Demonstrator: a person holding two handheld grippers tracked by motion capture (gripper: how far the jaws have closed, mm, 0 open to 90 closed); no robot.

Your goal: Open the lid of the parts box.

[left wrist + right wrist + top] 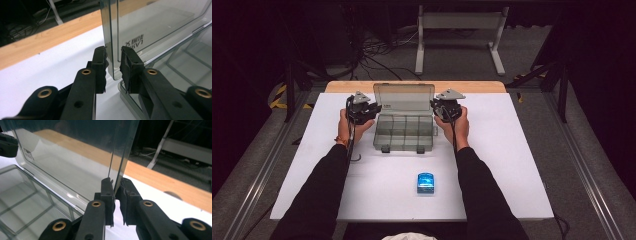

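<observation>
Standing open near the far middle of a white table, a clear, smoke-tinted plastic organizer box shows a shallow base split by thin walls into several empty compartments, with two dark latches on its near edge. Its lid is raised nearly upright at the back, see-through, with a small printed label seen mirrored through the plastic. The left gripper is clamped on the lid's left edge; in the left gripper view its two black jaws press that thin edge from both sides. The right gripper is clamped on the lid's right edge in the same way. A small blue packet lies on the table nearer the person, well apart from the box. A wooden strip runs along the table's far side.
</observation>
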